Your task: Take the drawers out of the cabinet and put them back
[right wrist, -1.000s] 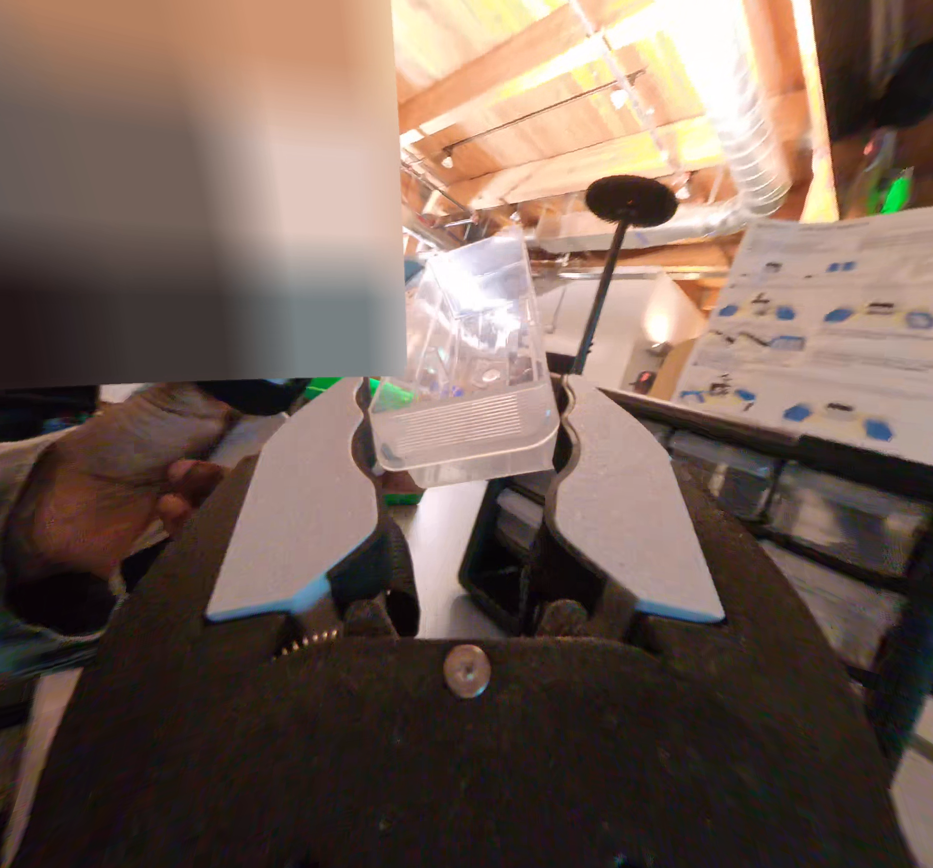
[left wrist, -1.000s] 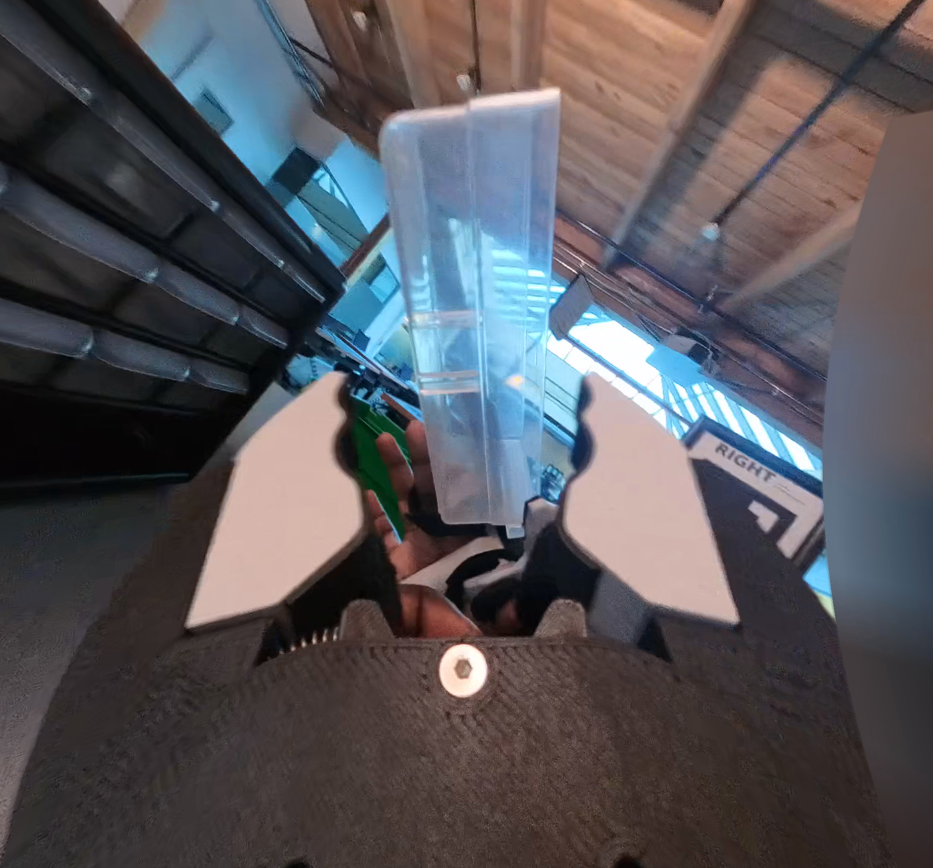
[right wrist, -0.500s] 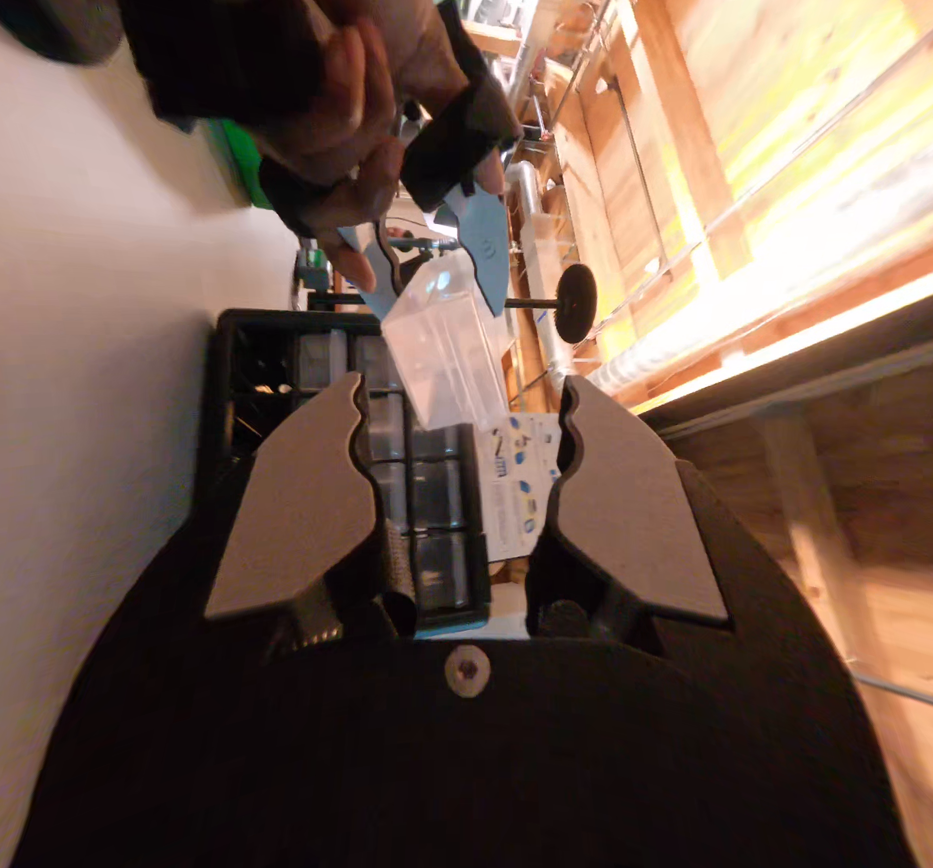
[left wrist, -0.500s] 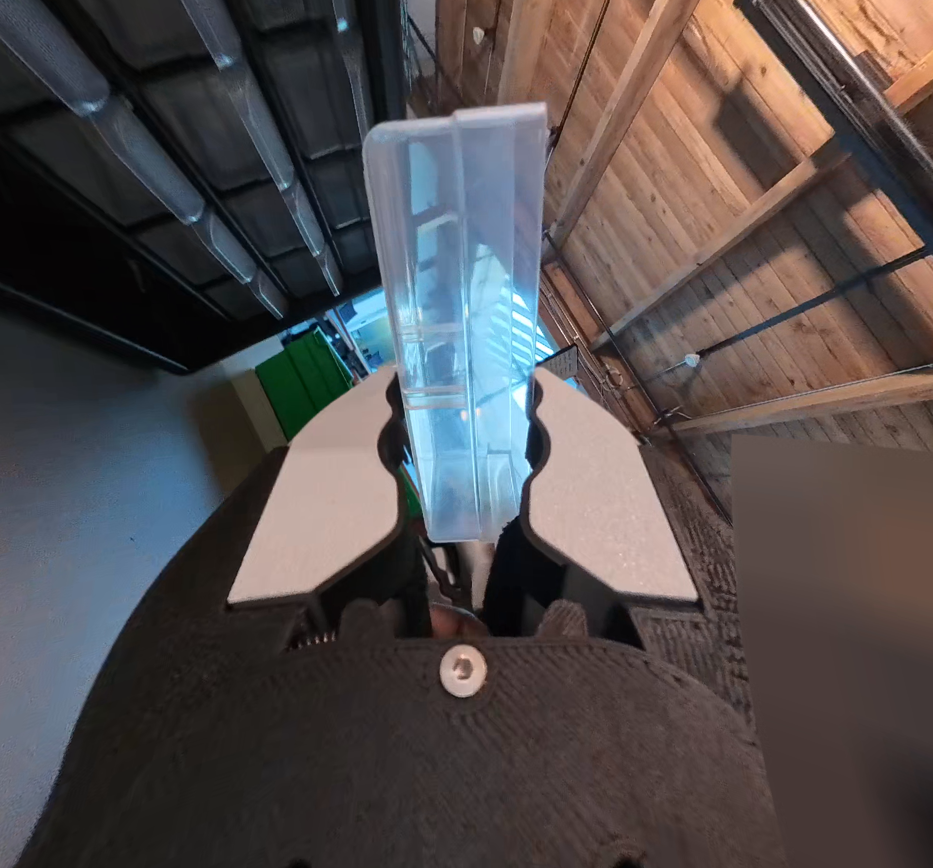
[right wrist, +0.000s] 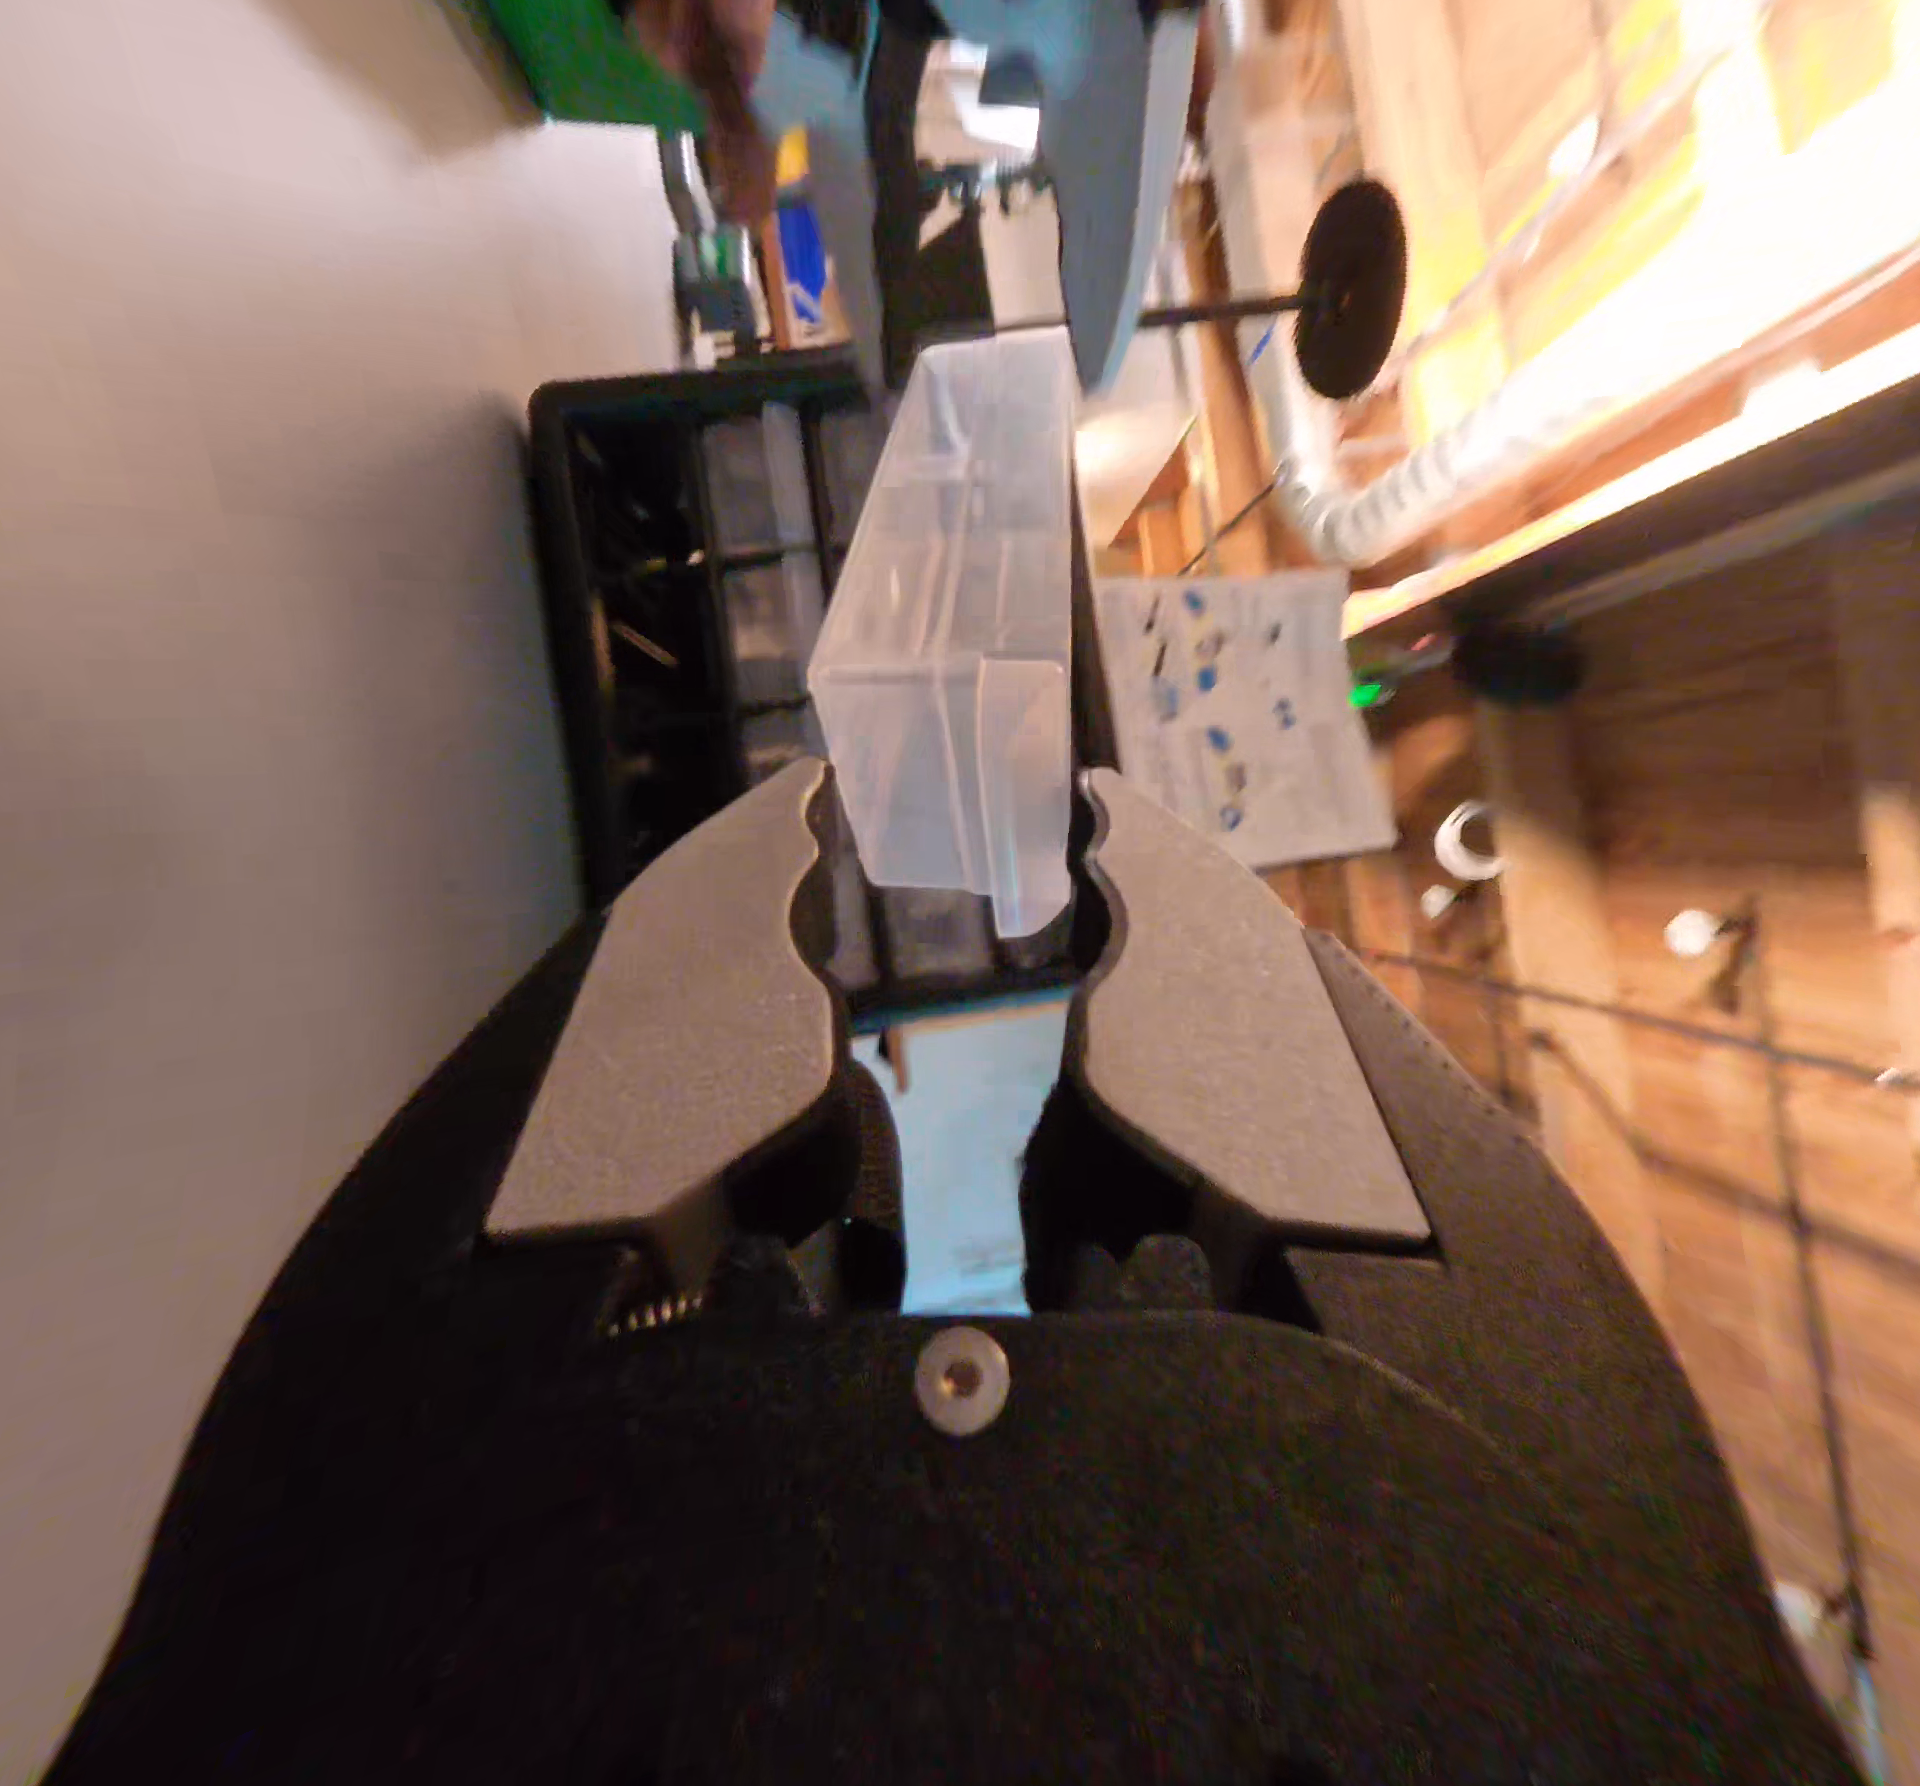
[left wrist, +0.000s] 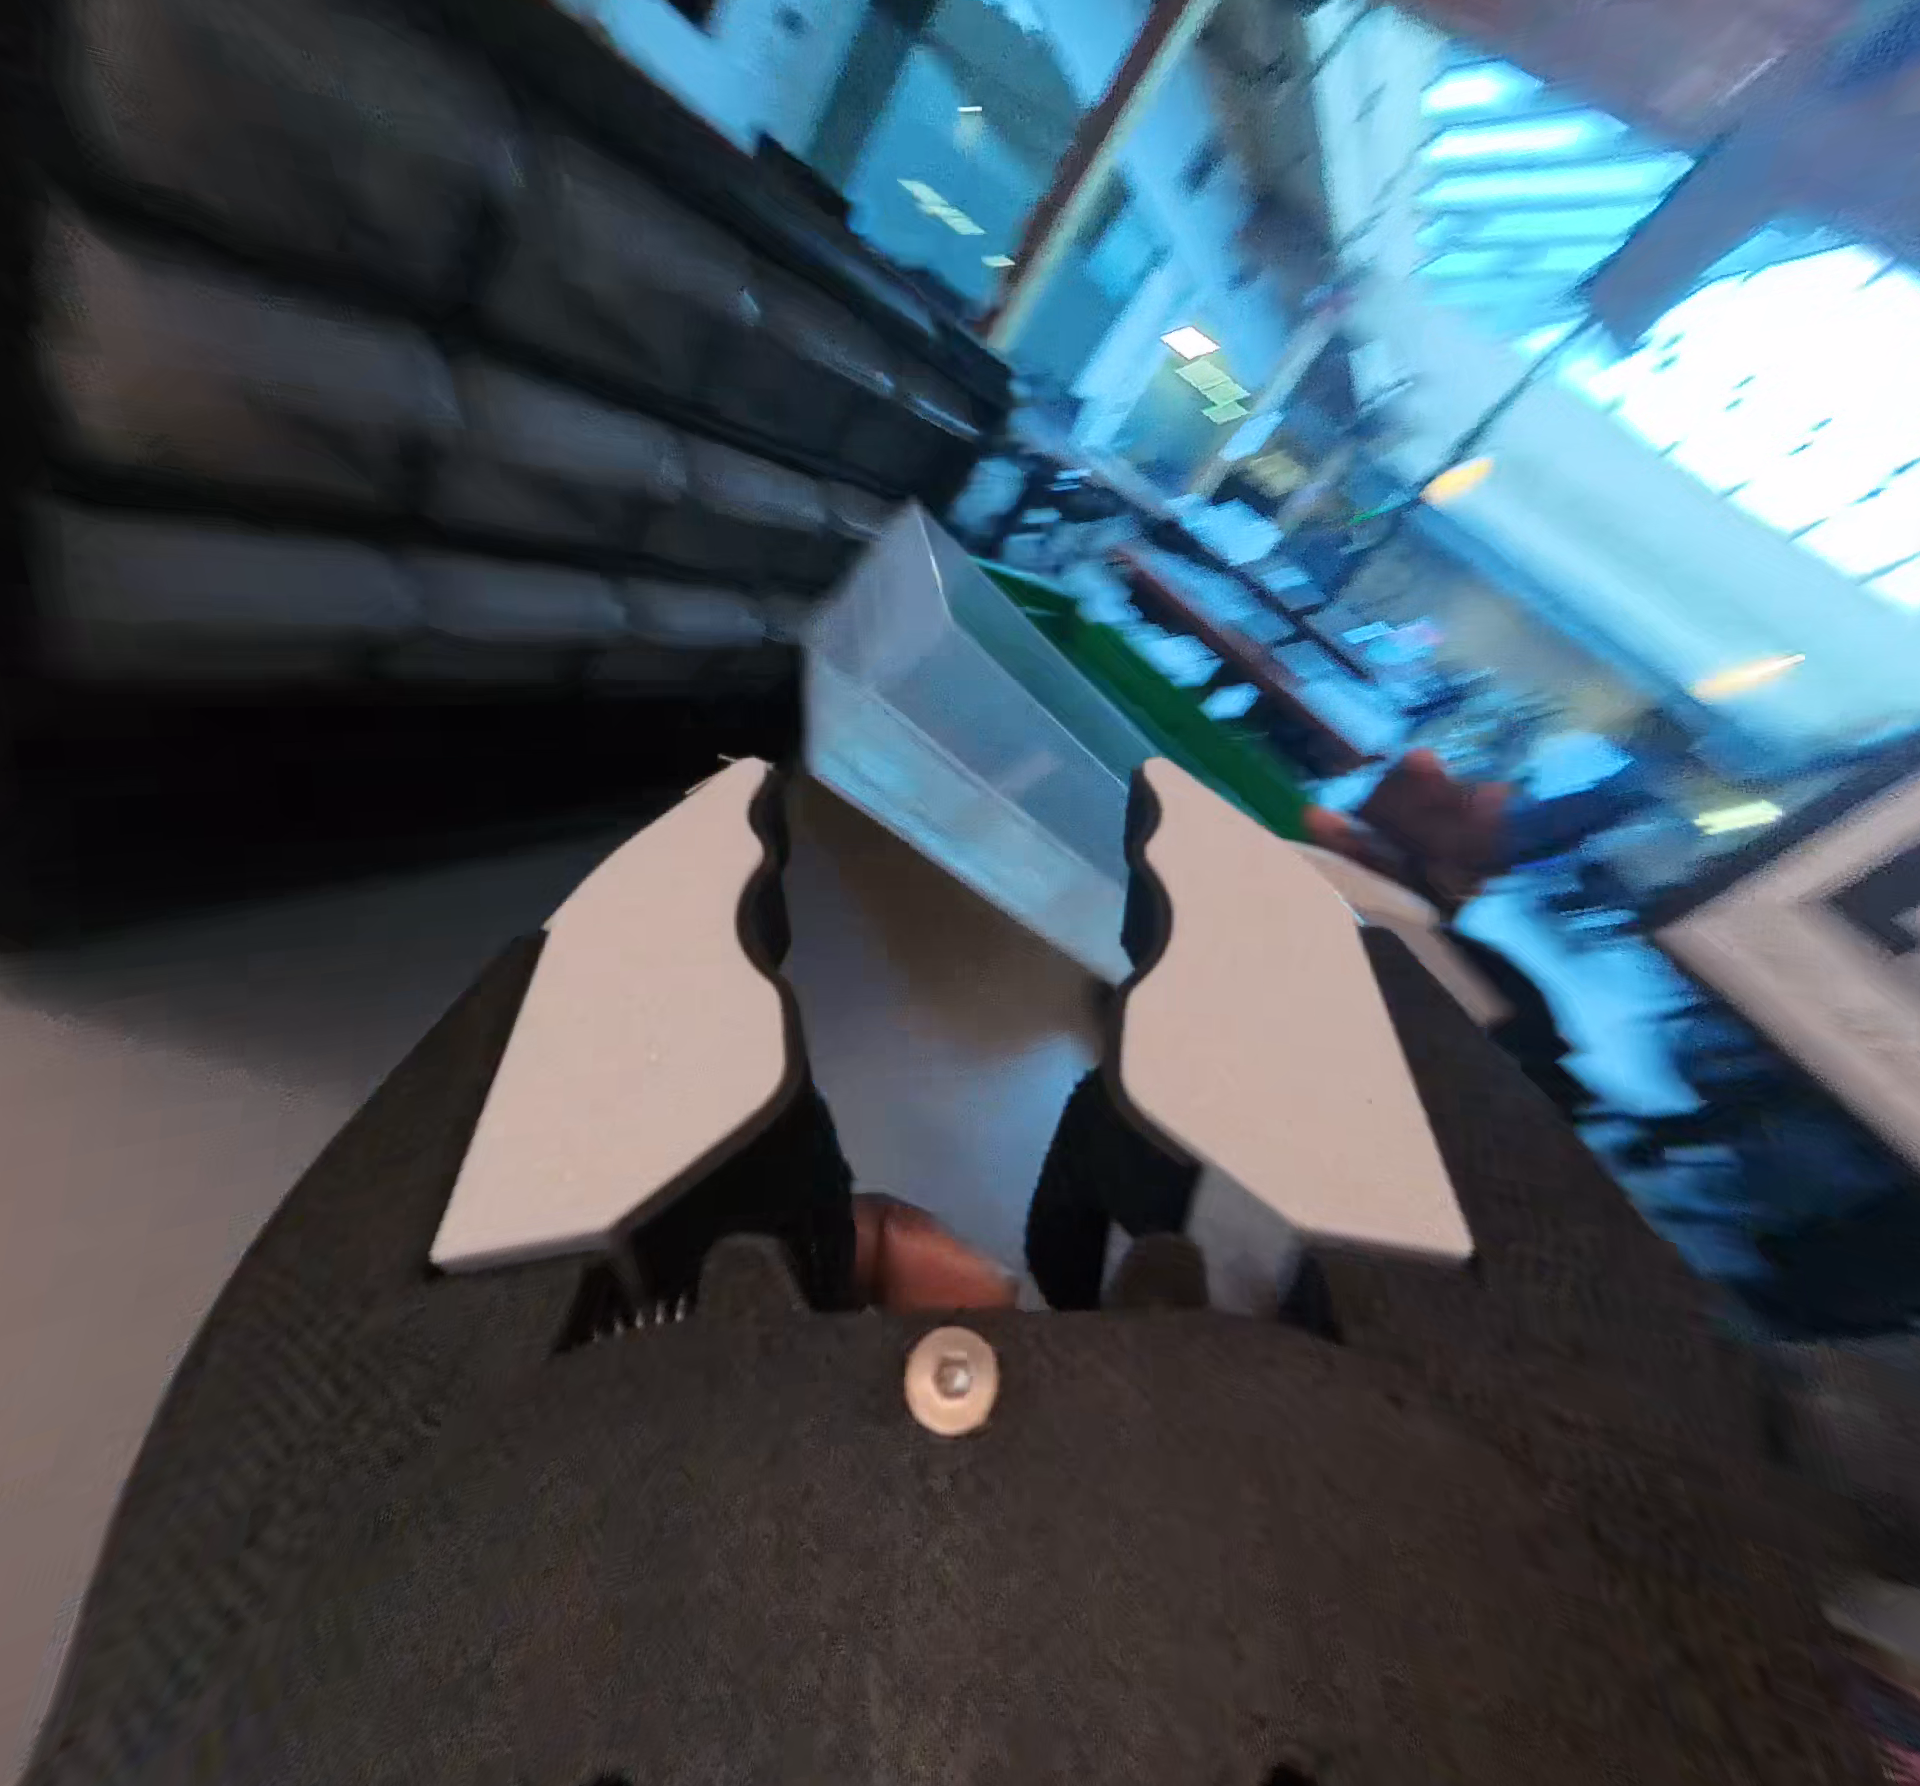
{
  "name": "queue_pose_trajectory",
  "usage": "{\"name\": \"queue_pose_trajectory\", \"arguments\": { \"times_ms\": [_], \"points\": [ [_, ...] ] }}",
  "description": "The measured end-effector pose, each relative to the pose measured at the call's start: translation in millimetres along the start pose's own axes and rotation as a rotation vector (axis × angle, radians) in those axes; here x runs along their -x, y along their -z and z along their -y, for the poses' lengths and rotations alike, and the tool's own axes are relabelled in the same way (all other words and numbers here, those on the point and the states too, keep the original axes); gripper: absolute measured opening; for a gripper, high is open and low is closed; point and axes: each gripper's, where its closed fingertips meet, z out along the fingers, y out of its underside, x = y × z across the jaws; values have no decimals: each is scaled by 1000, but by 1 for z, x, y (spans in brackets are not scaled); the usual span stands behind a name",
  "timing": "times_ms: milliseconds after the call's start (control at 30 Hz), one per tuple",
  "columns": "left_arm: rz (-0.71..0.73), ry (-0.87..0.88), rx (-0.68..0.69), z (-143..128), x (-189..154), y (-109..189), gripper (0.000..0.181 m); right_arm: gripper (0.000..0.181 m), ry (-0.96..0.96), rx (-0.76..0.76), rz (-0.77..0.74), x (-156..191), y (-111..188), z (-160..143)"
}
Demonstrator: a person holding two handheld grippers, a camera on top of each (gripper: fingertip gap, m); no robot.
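Observation:
In the right wrist view a clear plastic drawer (right wrist: 956, 593) sits end-on between my right gripper's (right wrist: 951, 801) fingertips, which are closed on its near end. The left gripper (right wrist: 977, 136) shows at the top, jaws apart, one fingertip (right wrist: 1101, 323) by the drawer's far end. The black cabinet (right wrist: 644, 593) with dark slots lies behind the drawer. The left wrist view is blurred. There my left gripper (left wrist: 951, 780) is open and empty, and the drawer (left wrist: 966, 739) lies slanted just beyond its tips. The cabinet (left wrist: 312, 386) fills the left.
A pale table surface (right wrist: 260, 593) runs along the left. A green box (right wrist: 551, 1) stands at the far end. A sheet with blue marks (right wrist: 1236, 718) and a black disc on a rod (right wrist: 1351, 302) are beside the cabinet. A hand (left wrist: 1434, 801) shows at right.
My left gripper has opened, let go of the drawer and drawn back. My right gripper, open half a second ago, has closed on the drawer's near end. Both views have swung.

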Motion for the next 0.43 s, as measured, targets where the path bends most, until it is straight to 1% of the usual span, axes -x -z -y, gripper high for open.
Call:
{"name": "queue_pose_trajectory", "arguments": {
  "times_ms": [67,100,133,167,200,233,300,367,433],
  "points": [
    [166,-258,-2,29,12,7,62,41,-47,90,40,8,8,-17],
    [229,-386,-2,45,13,10,61,41,-53,139,67,13,10,-25],
    [277,-514,12,60,12,9,56,41,-45,199,95,19,12,-35],
    [328,-638,37,74,11,7,46,42,-23,255,119,24,13,-43],
    [376,-751,69,88,11,3,32,42,0,298,141,29,14,-50],
    [407,-841,105,99,9,-4,24,42,14,340,160,33,14,-56],
    [403,-934,196,112,5,-25,8,42,28,394,194,41,13,-63],
    [390,-969,292,120,9,-49,2,42,29,430,217,48,10,-66],
    [423,-990,397,127,24,-68,0,42,23,464,236,53,8,-68]
  ]
}}
